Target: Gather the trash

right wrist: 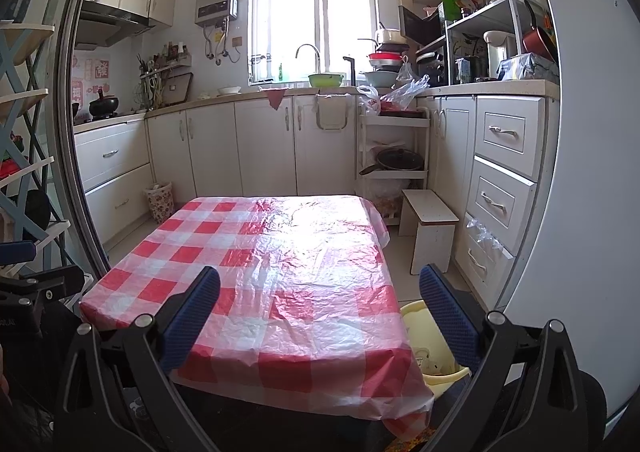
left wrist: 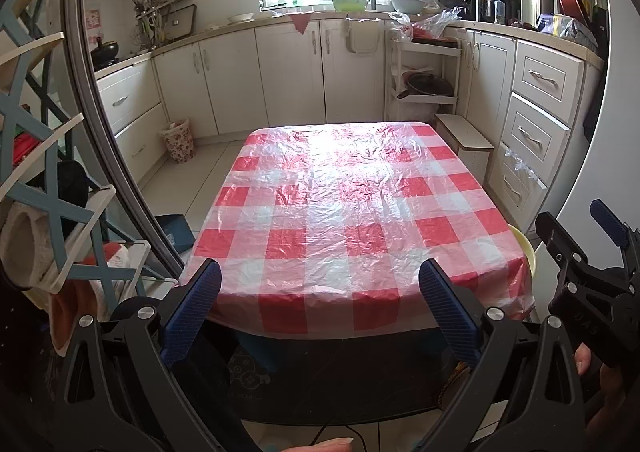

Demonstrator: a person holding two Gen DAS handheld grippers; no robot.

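A low table [left wrist: 332, 204] [right wrist: 280, 272] under a red-and-white checked plastic cloth fills the middle of both views; I see no loose trash on it. My left gripper [left wrist: 320, 272] hangs open above the table's near edge, nothing between its blue pads. My right gripper [right wrist: 320, 280] is open too, over the table's near right corner, and shows at the right edge of the left wrist view [left wrist: 576, 228]. A yellow bin [right wrist: 424, 332] [left wrist: 526, 248] stands on the floor against the table's right side, with pale crumpled pieces inside.
A flowered waste basket [left wrist: 179, 140] [right wrist: 160, 200] sits by the left cabinets. A white stool [right wrist: 430, 220] stands beyond the table's far right corner, near the drawers [right wrist: 500, 204]. A blue-and-white shelf rack [left wrist: 40, 172] is close on the left. A blue box [left wrist: 176, 232] lies on the floor.
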